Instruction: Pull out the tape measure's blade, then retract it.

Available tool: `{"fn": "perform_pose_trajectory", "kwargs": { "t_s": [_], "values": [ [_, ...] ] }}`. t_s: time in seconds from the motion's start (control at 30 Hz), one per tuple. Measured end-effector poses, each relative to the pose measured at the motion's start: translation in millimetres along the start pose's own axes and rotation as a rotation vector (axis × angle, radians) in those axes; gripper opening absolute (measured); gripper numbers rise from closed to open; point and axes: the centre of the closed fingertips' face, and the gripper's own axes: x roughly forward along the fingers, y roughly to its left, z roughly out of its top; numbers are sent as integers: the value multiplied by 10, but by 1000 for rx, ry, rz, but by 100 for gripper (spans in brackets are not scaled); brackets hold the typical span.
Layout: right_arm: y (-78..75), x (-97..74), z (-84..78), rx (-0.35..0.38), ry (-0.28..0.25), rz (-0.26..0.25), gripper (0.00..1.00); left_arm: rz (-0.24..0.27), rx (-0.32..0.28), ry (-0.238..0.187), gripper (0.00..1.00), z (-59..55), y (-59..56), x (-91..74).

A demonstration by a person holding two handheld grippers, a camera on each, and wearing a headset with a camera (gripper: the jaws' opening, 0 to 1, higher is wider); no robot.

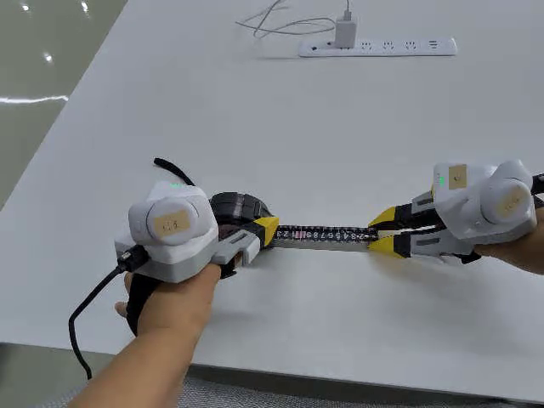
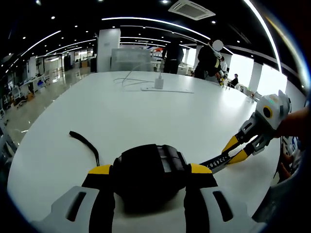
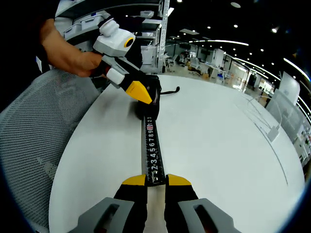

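Blade (image 1: pixel 323 234) lies partway out along the table (image 1: pixel 280 127), its tip pinched in your right gripper (image 1: pixel 382 231); your left gripper (image 1: pixel 252 231) clamps the tape measure (image 1: pixel 240 208) case. Pull straight and level, no twisting, case held down. Rightward room looks open; the near edge runs close, the power strip (image 1: pixel 378 47) well apart.

Smooth white counter (image 1: pixel 340 136). Toward 1 o'clock, a long white plastic power strip (image 1: pixel 378 47) with a white charger block (image 1: pixel 345 32) plugged in at its 9 o'clock end; a thin white cable (image 1: pixel 280 24) loops beside it. Right gripper view: grey mesh chair back (image 3: pixel 29 141) at 9 o'clock.
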Motion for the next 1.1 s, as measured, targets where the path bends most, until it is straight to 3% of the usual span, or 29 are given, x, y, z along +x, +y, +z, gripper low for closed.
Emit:
{"fn": "perform_pose_trajectory", "kwargs": {
  "t_s": [1.1],
  "values": [
    [24,310,263,-11,-31,36,8,2,-7,-4,52,0,-10,0]
  ]
}}
